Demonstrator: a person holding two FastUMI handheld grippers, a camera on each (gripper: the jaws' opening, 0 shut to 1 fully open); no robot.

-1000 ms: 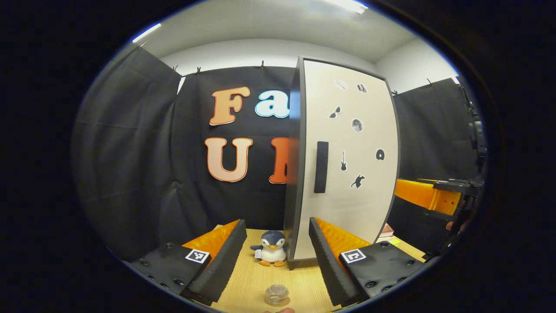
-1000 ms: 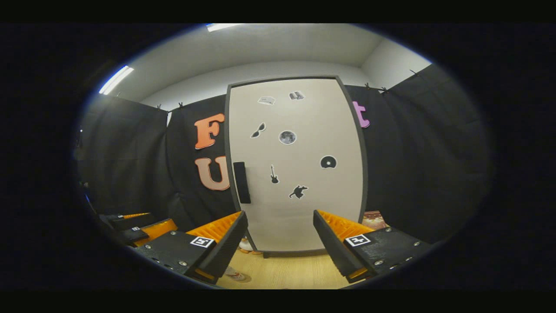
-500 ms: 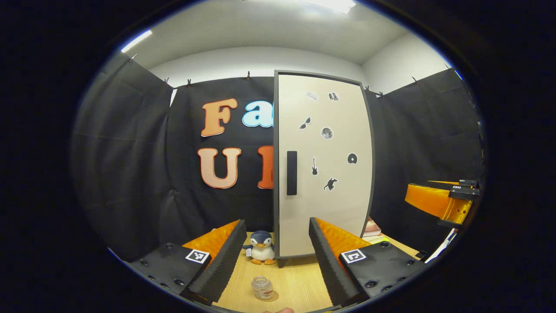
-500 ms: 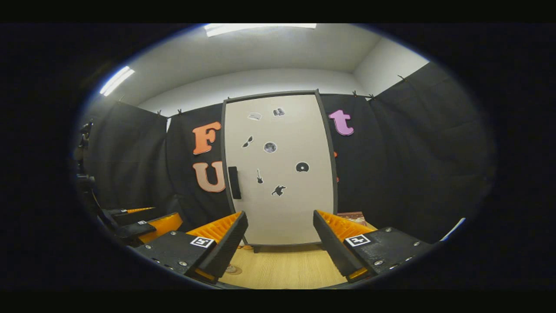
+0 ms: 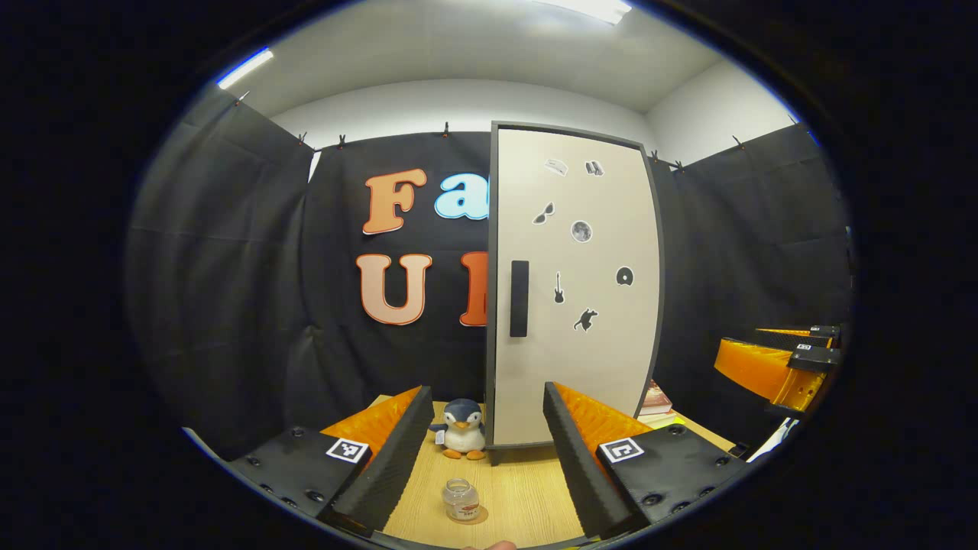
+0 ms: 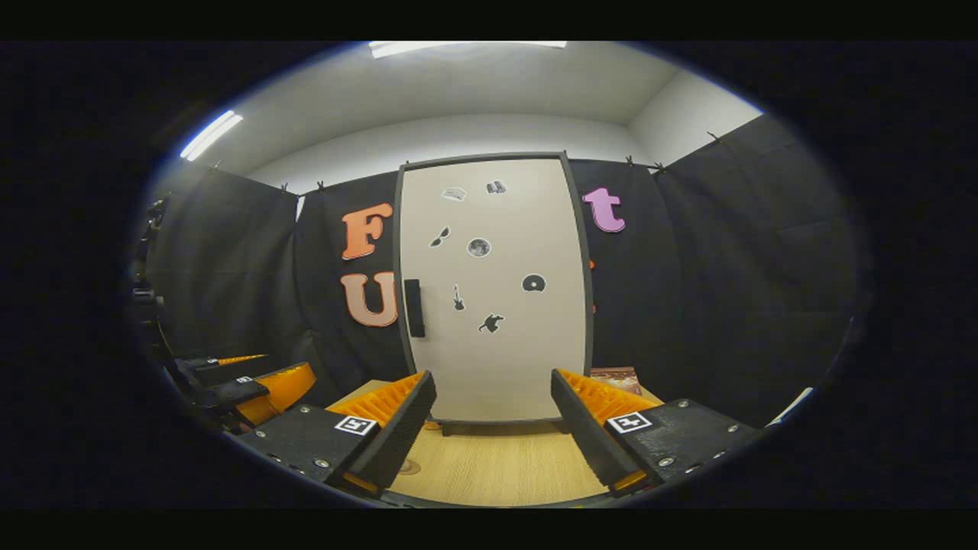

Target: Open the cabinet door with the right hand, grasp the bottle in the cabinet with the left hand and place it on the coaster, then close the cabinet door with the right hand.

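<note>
The bottle (image 5: 461, 500) stands upright on the round coaster (image 5: 472, 516) on the wooden table (image 5: 527, 489), nearest the camera in the left gripper view, framed between the spread, empty fingers of the left gripper (image 5: 481, 458). In front of the cabinet and off to its left edge, a toy penguin (image 5: 463, 428) sits just beyond the bottle. Behind it the cabinet door (image 5: 577, 290) now lies flush and square in its frame, its dark handle (image 5: 519, 298) on the left edge, where a second ago it hung at an angle, still swinging to. To the right of the cabinet, the right gripper (image 5: 775, 363) hangs well clear of the door; in the right gripper view its own fingers (image 6: 412, 428) are likewise parted, holding nothing, with the cabinet door (image 6: 493, 290) closed straight ahead and both tools drawn back from it compared with a moment earlier. A book (image 6: 616, 376) lies beside the cabinet's right foot. With the bottle delivered and the door shut, the task looks complete; only the retreat remains.
</note>
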